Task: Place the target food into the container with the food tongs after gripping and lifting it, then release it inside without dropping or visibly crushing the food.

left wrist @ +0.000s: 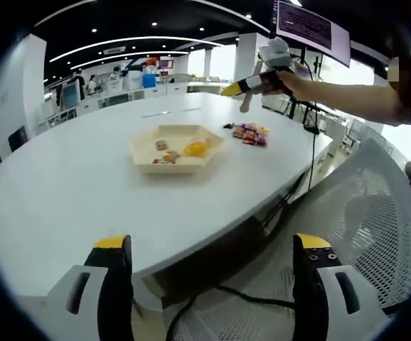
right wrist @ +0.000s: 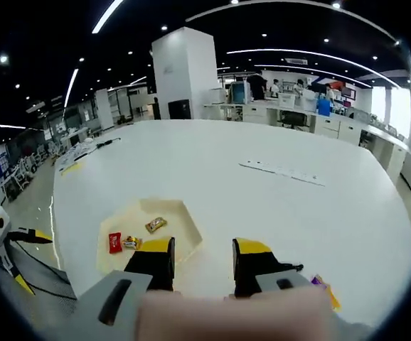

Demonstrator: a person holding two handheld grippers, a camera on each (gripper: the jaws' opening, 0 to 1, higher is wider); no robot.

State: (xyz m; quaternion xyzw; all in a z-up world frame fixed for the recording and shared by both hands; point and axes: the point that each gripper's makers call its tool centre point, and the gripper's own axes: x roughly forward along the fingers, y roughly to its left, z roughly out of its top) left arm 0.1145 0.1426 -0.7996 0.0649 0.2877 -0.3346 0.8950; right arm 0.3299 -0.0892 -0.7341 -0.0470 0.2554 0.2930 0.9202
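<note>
In the left gripper view, the left gripper (left wrist: 215, 266) hangs off the near edge of a large white table (left wrist: 84, 192), its two black jaws with yellow tips spread wide apart and holding nothing. A pale hexagonal tray (left wrist: 143, 151) sits toward the middle of the table and holds a few wrapped snacks, among them a yellow packet (left wrist: 197, 147) near its right rim. Just beyond the tray, near the table's far right edge, lies a small pile of loose snack packets (left wrist: 251, 134), red, pink and yellow, apart from the tray. Above that pile a person's hand (left wrist: 295, 82) holds the right gripper (left wrist: 232, 88) in the air, yellow tip pointing left; whether its jaws are parted is hard to judge from this angle. A white mesh chair (left wrist: 376, 213) stands at the table's right side.

In the right gripper view, the right gripper (right wrist: 202, 259) hovers over the table (right wrist: 262, 206), jaws apart with a plain gap between them and nothing gripped. The tray (right wrist: 180, 222) lies just left of the left jaw, holding a red packet (right wrist: 114, 242) and a gold packet (right wrist: 156, 224). A snack wrapper (right wrist: 321, 284) peeks out beside the right jaw. A white ruler-like strip (right wrist: 282, 172) lies farther across the table.
</note>
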